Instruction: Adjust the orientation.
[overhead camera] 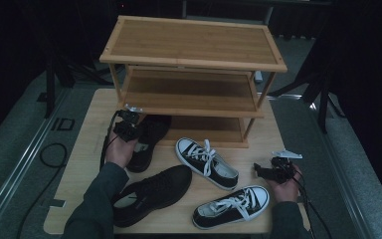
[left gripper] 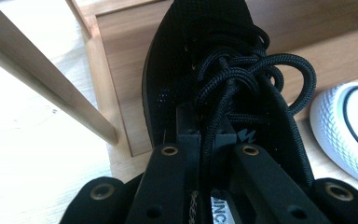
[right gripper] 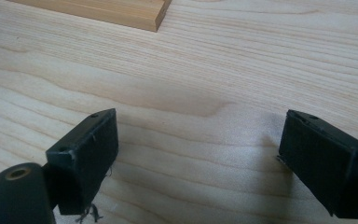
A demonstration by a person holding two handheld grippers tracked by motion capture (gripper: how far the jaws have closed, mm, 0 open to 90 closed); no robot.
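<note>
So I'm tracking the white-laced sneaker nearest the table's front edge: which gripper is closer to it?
Right. The right gripper hovers open just beside that sneaker's toe; the left gripper is across the table, shut on a black shoe.

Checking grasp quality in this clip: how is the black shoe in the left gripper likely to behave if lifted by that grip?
The left gripper is shut on the black shoe around its tongue and laces, soft parts, so the shoe would probably sag and swing. The knit-looking upper suggests it is light. The loose lace loops may slip or snag the shoe rack.

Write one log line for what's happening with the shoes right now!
left tool: shut on black shoe by rack | right tool: open, over table | three shoes loose
</note>
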